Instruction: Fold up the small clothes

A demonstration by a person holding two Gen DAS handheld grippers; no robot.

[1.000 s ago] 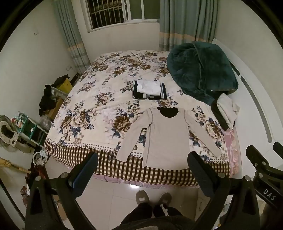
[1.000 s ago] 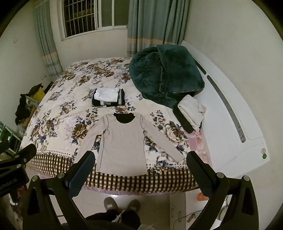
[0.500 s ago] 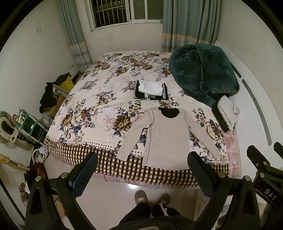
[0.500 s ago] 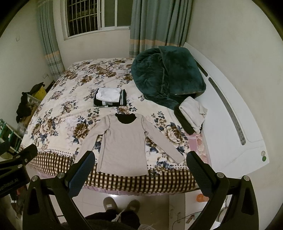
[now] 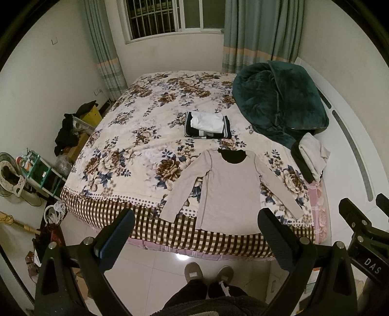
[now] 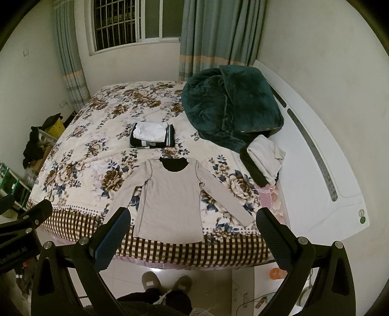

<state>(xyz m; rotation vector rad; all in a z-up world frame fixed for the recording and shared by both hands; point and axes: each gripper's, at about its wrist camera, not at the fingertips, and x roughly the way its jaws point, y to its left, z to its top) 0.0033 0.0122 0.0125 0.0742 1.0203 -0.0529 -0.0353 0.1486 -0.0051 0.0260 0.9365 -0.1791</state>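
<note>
Both our tools, left [image 5: 195,233] and right [image 6: 192,232], spread, empty; beige long-sleeved shirt [image 5: 229,192] at 12 o'clock overhangs bed edge [image 5: 170,233], could slide off if tugged.

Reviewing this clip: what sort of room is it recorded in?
A home bedroom, most likely: a large bed with a floral cover fills it, a curtained, barred window is behind, and a beige long-sleeve top lies spread flat near the foot.
</note>
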